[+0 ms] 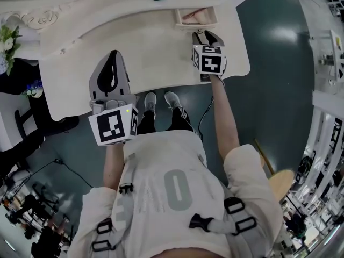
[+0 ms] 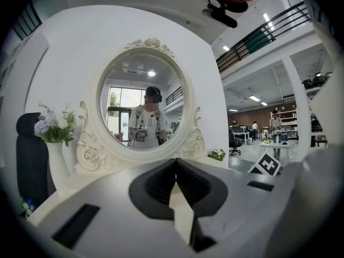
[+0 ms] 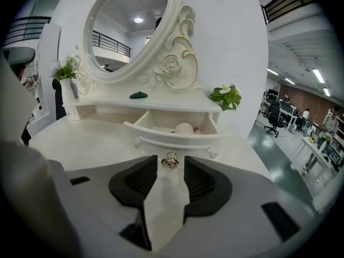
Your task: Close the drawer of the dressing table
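Note:
The white dressing table (image 1: 161,52) has a small drawer (image 1: 196,18) standing pulled out under its back shelf. In the right gripper view the drawer (image 3: 166,136) shows a curved front and a pale pink round thing (image 3: 184,128) inside. A small metal knob (image 3: 170,160) on the drawer front sits right at the tips of my right gripper (image 3: 170,166), in the gap between them, with the pads clear of it. My right gripper (image 1: 206,35) reaches over the table's right side toward the drawer. Over the left side hovers my left gripper (image 1: 115,55), its tips (image 2: 176,161) meeting, nothing held.
An oval mirror (image 2: 142,95) in a carved frame rises behind the table. A vase of flowers (image 2: 54,130) stands at its left and a small plant (image 3: 226,97) at the right. A dark green object (image 3: 138,95) lies on the shelf. A black chair (image 2: 29,160) stands left of the table.

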`<state>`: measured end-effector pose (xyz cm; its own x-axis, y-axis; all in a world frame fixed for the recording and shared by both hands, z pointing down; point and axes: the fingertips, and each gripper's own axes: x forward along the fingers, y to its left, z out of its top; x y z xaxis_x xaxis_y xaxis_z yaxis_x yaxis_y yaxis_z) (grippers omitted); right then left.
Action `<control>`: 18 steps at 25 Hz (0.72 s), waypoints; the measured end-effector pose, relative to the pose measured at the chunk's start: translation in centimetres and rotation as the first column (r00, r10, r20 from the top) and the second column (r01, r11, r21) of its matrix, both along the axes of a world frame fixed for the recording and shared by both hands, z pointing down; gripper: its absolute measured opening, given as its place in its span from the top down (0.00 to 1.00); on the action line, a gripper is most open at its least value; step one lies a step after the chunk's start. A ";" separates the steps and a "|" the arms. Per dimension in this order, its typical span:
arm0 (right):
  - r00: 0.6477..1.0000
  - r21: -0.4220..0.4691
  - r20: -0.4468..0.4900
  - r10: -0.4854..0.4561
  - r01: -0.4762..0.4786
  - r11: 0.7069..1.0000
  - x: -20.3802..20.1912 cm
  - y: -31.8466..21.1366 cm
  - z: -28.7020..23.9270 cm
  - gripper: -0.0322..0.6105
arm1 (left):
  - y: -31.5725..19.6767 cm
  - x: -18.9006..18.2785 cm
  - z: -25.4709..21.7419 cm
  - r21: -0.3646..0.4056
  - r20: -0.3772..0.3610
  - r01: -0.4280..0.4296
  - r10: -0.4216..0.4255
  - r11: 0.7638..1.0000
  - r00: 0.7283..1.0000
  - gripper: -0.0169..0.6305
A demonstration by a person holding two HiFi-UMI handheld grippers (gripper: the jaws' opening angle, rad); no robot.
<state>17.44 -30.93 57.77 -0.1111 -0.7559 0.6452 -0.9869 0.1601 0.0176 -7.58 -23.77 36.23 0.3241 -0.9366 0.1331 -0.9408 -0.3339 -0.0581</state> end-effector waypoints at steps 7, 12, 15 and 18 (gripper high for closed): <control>1.000 -0.005 -0.013 0.000 0.000 1.000 -0.3 -0.3 0.6 0.75 | -0.3 -0.5 0.6 -0.015 0.002 0.022 -0.022 1.000 1.000 0.95; 1.000 -0.004 -0.025 0.011 -0.011 1.000 -0.1 -0.4 1.1 0.79 | -0.8 -0.4 0.7 -0.014 -0.002 0.024 -0.024 1.000 1.000 0.95; 1.000 0.005 -0.020 0.002 -0.002 1.000 -0.1 -0.5 1.0 0.79 | -1.0 -0.4 0.8 -0.013 0.000 0.025 -0.025 1.000 1.000 0.95; 1.000 0.014 -0.013 -0.005 0.005 1.000 0.0 -0.5 0.8 0.79 | -1.1 -0.3 0.9 -0.016 -0.002 0.028 -0.028 1.000 1.000 0.95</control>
<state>17.40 -31.38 58.60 -0.1064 -0.7641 0.6362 -0.9858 0.1648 0.0329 -7.91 -24.89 37.11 0.2985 -0.9430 0.1471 -0.9498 -0.3086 -0.0514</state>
